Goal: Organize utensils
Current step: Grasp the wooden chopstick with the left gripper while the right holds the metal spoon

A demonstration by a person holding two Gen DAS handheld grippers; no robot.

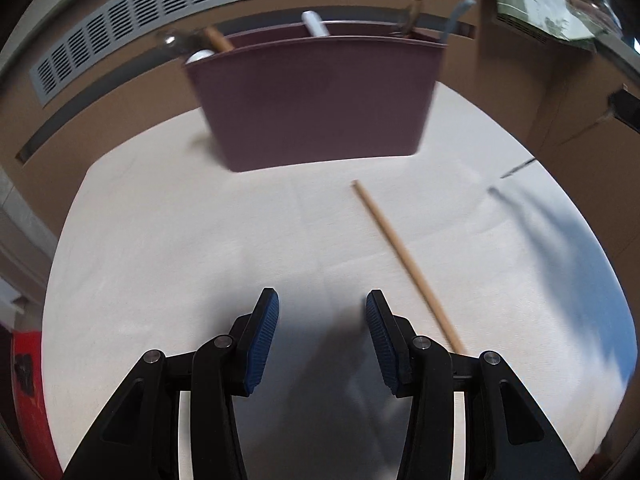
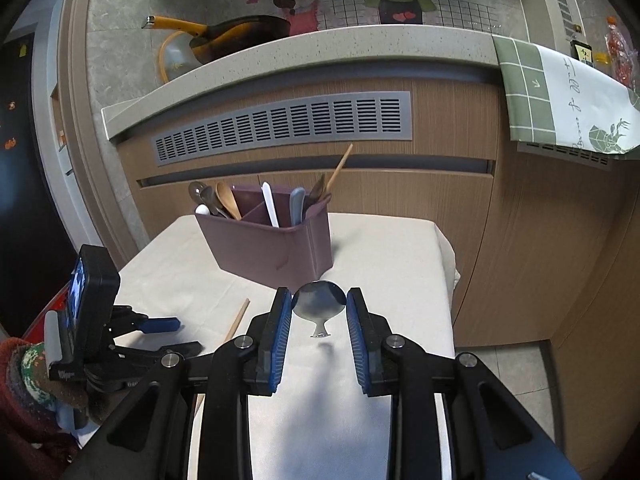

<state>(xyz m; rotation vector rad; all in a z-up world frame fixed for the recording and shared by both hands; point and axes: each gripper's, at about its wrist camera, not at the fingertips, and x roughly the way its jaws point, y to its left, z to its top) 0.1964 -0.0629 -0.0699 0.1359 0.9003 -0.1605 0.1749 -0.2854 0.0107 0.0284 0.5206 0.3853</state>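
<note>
— While the right tool (image 2: 319, 312) hangs above the tabletop (image 2: 392, 248), is that spoon (image 2: 319, 302) actually clamped?

— Looks so to me — the shiny steel bowl spans the ribbed blue pads edge to edge, with its stub of handle dangling free below. I'd guess it's carried that way to drop into the holder (image 2: 272, 246) at twelve o'clock.

— And the holder?

— Matte plum plastic, divided into compartments; wooden and pale spoons already lean in them.

— The left tool (image 1: 322, 320)?

— Jaws apart, nothing between them — probably lining up on the round, slender wooden chopstick (image 1: 404, 260) lying flat at one o'clock.
</note>
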